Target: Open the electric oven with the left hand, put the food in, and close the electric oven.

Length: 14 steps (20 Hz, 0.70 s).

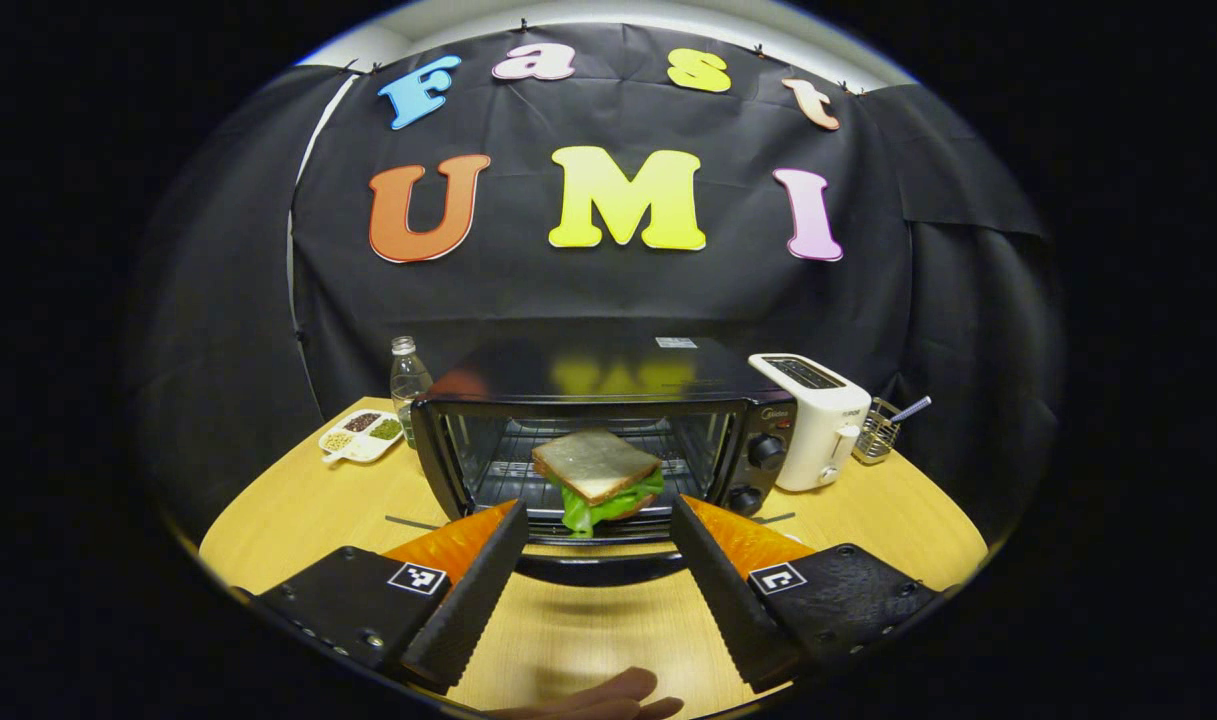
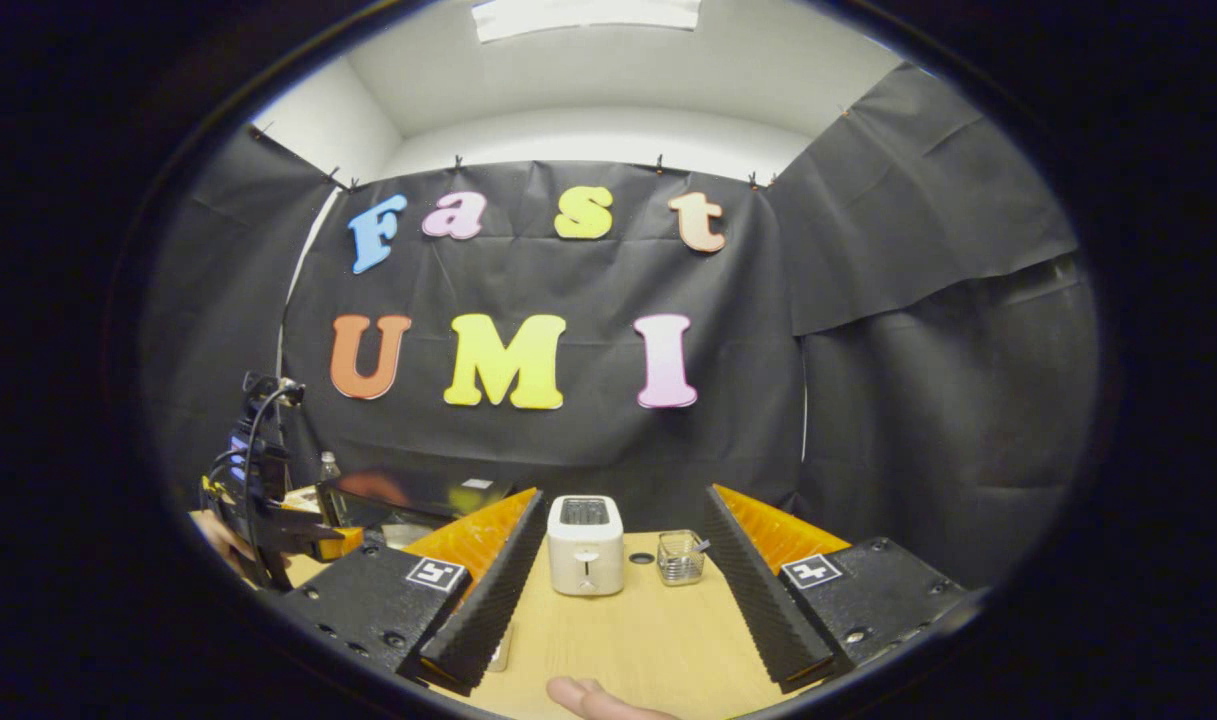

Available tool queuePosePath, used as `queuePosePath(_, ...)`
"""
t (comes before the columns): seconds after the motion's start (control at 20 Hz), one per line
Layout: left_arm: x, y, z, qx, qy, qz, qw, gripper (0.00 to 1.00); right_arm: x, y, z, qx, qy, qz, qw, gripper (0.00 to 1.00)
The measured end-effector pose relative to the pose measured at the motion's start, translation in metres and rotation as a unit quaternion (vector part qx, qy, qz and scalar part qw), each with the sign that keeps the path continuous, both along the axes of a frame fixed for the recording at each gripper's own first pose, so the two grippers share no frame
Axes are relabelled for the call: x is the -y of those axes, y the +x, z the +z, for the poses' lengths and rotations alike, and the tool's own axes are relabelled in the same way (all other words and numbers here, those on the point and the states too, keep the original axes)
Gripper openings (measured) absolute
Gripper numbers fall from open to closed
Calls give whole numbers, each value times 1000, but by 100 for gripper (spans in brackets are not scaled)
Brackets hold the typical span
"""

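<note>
The sandwich is lying on the rack inside the open electric oven. The left gripper, fingers apart and empty, is being aimed at the lowered door, which should be lifted squarely from beneath until closed. The right gripper is being held apart, facing the toaster.

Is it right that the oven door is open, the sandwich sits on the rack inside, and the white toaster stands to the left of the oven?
Not quite. The oven is open and the sandwich sits on its rack, but the white toaster stands to the right of the oven, beside its knobs, as the left gripper view shows.
</note>
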State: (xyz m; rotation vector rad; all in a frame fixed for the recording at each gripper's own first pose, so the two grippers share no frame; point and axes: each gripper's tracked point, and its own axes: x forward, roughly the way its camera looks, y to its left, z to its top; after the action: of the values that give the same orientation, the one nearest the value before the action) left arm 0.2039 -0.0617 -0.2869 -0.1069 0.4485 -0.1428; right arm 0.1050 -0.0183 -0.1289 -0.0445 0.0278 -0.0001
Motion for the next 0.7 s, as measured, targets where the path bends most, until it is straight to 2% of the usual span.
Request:
queuePosePath(0.15,8,-18,-20,-21,4,-14,1000,94,-2,-1,-2,-3,-3,4,1000,100)
queuePosePath(0.35,8,-24,-43,-43,16,-4,999,94,-1,0,-7,-7,-3,5,1000,100)
queuePosePath(0.7,10,9,-49,-44,25,-7,999,95,2,9,-15,-18,2,5,1000,100)
